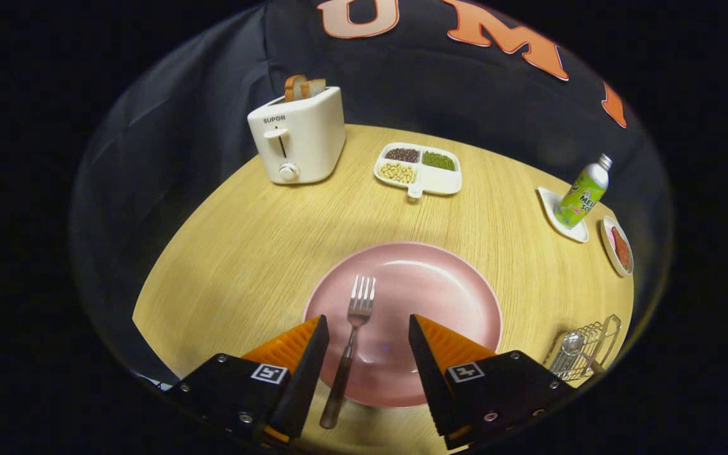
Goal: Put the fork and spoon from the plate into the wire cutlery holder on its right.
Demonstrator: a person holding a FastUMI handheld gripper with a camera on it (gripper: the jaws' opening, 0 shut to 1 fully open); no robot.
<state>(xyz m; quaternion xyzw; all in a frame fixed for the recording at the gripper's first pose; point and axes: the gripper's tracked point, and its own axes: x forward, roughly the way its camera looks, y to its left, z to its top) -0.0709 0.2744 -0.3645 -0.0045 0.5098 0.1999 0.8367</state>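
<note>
Both fingers (324,328) of the gripper (368,325) stand well apart, clamped on nothing, and hang over the near part of a pink plate (440,297). Between them, closer to the left one, runs the fork (351,344). Its long axis lies nearly along the fingers' own line, leaning slightly: the tines point away toward the middle of the plate, just beyond the fingertips, while the handle comes back over the plate's near rim and ends on the wood between the finger bases. Neither finger clearly touches it. The plate sits on a round table (244,253) of pale wood with fine grain, and dark cloth hangs as a wall behind it. To the right of the plate, near the table's edge, stands the wire cutlery holder (598,338), and the spoon (569,351) is already in it, its bowl showing among the wires. Farther off, a cream toaster (297,136) stands at the far left of the table with two slices of bread (304,87) sticking out of its top. Beside it to the right lies a white divided dish (424,174) holding dark, green and pale beans in separate sections. On the far right a green bottle (582,193) stands upright on a small white tray (553,208), and just next to that is a small dish (613,249) with something reddish in it.
</note>
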